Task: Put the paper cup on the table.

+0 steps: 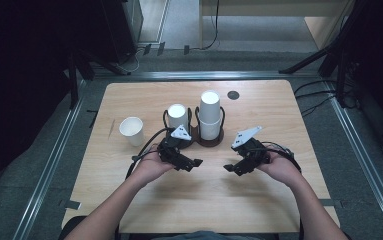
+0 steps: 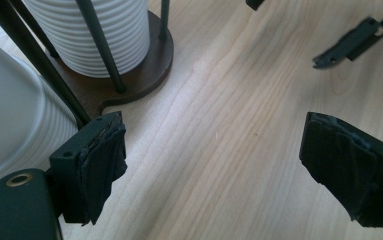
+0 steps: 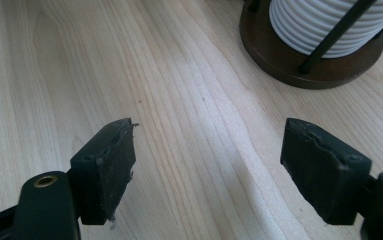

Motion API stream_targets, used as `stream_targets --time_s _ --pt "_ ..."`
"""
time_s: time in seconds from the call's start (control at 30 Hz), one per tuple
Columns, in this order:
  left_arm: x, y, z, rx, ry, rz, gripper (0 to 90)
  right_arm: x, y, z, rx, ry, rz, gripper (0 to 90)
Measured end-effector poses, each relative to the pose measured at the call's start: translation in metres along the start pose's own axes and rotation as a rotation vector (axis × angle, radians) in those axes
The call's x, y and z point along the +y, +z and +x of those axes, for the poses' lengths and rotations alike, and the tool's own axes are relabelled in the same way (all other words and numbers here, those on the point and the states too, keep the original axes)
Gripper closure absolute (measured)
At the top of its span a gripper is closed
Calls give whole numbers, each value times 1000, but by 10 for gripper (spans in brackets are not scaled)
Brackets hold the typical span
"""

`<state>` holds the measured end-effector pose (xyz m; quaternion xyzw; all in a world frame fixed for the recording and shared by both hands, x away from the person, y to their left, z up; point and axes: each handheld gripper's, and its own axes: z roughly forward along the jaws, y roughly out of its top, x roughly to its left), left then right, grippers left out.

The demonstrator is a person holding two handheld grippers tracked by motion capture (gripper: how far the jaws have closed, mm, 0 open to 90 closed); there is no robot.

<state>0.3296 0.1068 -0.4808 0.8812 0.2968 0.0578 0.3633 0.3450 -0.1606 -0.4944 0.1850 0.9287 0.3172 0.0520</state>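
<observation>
Hovering low over the pale wooden table [image 1: 144,205]: left gripper [image 1: 197,163] and right gripper [image 1: 226,167], tips facing each other across a small gap near table centre. Both standing with jaws spread wide, holding nothing, bare wood grain showing between the pads in each gripper view.

Sitting just behind the grippers: dark brown two-bay cup holder [image 1: 210,142] with thin black wire uprights. Carrying one stack of white ribbed paper cups [image 1: 210,115] in the right bay, upside down, taller; shorter white stack [image 1: 177,116] in the left bay, partly hiding behind the left gripper's grey plate. Showing fine horizontal ribbing on cup walls in left gripper view [image 2: 104,35] and right gripper view [image 3: 324,25].

Standing alone, well to the left of the holder: single white paper cup [image 1: 131,131], mouth up, slightly tilting toward the camera.
</observation>
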Motion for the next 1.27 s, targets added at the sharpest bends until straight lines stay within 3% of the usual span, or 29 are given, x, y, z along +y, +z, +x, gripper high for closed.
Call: stream_targets --time_s 0.27,1.07,1.2,1.27 --pt "-1 7 -3 0 31 23 116 1 0 1 2 -7 -3 221" --pt "-5 10 0 4 51 46 116 1 3 2 4 -27 7 221" --pt "-6 11 0 18 57 33 111 1 2 2 2 -37 10 221" --pt "-7 16 2 41 62 59 109 0 3 2 -3 -55 18 221"
